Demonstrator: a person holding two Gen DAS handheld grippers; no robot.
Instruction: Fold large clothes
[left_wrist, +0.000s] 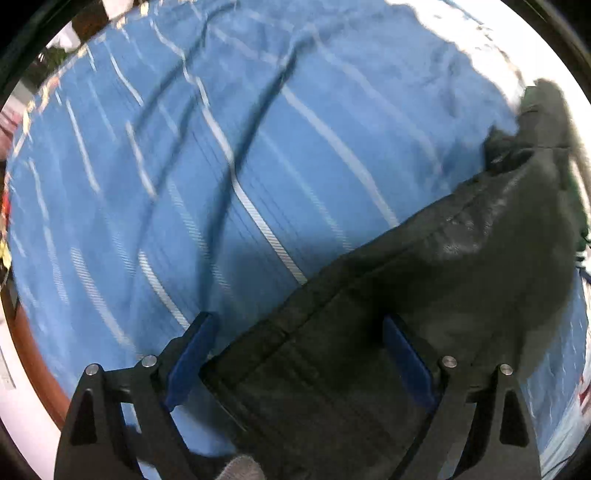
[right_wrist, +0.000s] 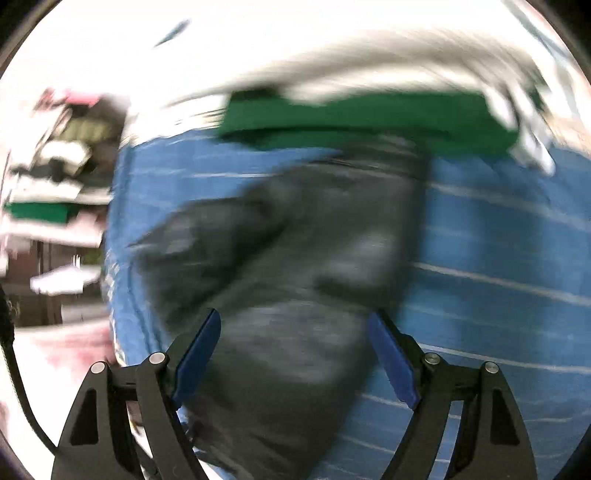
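A dark grey-black garment (left_wrist: 424, 295) lies on a blue bed sheet with white stripes (left_wrist: 184, 147), stretching from the lower middle toward the right edge of the left wrist view. My left gripper (left_wrist: 298, 319) points down over its near end, open, its blue pads (left_wrist: 192, 354) wide apart and clear of the cloth. In the blurred right wrist view the same dark garment (right_wrist: 295, 229) runs away from the camera over the sheet (right_wrist: 498, 240). My right gripper (right_wrist: 293, 315) hangs open above it, and nothing is pinched.
A folded green cloth (right_wrist: 369, 114) lies at the far end of the garment, with pale fabric behind it. A brown wooden bed edge (left_wrist: 33, 354) runs along the lower left. Blurred clutter (right_wrist: 55, 166) stands left of the bed.
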